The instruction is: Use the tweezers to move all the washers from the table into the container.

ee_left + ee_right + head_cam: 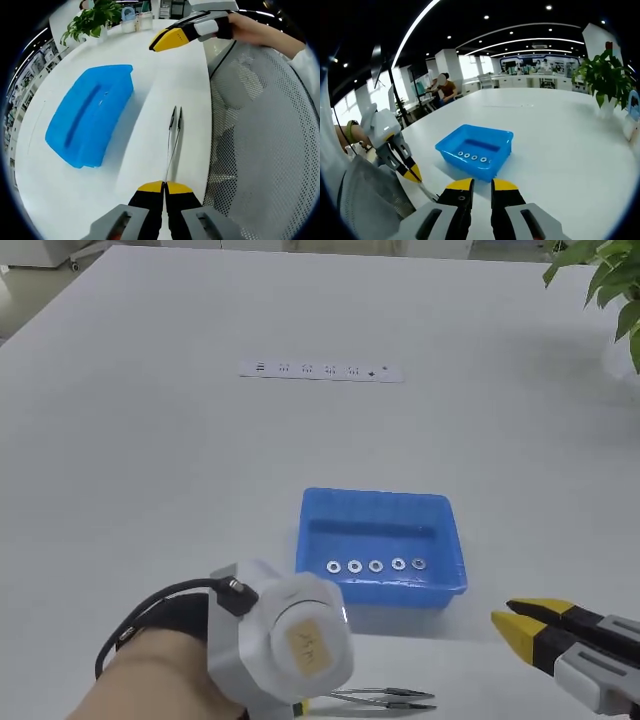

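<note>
A blue container (380,530) stands on the white table and holds several washers (375,565) in a row on its floor. They also show in the right gripper view, washers (474,156) inside the container (476,147). My left gripper (164,187) is shut on the near end of the metal tweezers (173,135), which lie flat on the table beside the container (90,120). In the head view the left gripper (303,706) is at the bottom edge with the tweezers (385,698) pointing right. My right gripper (520,620) hovers near the container's right front corner, its jaws a little apart with nothing between them.
A white label strip (320,370) lies on the far side of the table. A potted plant (600,280) stands at the back right. A mesh chair back (260,140) is close to the table's near edge. People sit at desks far behind.
</note>
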Action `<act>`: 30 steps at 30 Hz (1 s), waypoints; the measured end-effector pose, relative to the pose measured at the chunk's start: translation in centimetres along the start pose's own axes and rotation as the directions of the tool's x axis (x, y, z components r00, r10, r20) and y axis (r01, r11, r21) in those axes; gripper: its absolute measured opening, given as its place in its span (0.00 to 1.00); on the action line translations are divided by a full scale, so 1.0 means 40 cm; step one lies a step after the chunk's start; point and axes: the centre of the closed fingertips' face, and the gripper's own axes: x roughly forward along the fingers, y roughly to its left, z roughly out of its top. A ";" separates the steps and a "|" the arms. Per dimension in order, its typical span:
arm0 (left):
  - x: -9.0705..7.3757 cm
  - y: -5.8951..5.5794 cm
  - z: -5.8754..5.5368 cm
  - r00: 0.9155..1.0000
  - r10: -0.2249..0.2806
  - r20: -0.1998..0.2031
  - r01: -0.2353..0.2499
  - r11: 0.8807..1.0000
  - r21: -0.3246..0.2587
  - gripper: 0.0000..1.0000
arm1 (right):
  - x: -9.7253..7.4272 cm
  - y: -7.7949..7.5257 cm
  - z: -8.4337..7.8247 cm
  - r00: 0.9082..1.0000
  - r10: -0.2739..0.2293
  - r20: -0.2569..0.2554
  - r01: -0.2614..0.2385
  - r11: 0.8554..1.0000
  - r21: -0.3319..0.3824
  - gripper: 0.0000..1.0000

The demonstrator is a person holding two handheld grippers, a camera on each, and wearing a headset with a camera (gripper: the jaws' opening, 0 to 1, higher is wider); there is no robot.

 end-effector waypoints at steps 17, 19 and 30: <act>0.005 -0.001 -0.007 1.000 -0.008 -0.021 0.009 1.000 0.006 0.00 | 0.000 -0.006 -0.001 1.000 -0.006 0.001 0.006 1.000 0.003 0.10; 0.003 0.002 -0.004 1.000 -0.004 -0.015 0.004 1.000 0.007 0.00 | 0.000 -0.006 -0.001 1.000 -0.005 0.001 0.005 1.000 0.004 0.10; 0.000 0.003 -0.001 1.000 0.009 0.005 -0.009 1.000 0.012 0.02 | -0.001 -0.005 -0.002 1.000 -0.003 0.002 0.003 1.000 0.006 0.10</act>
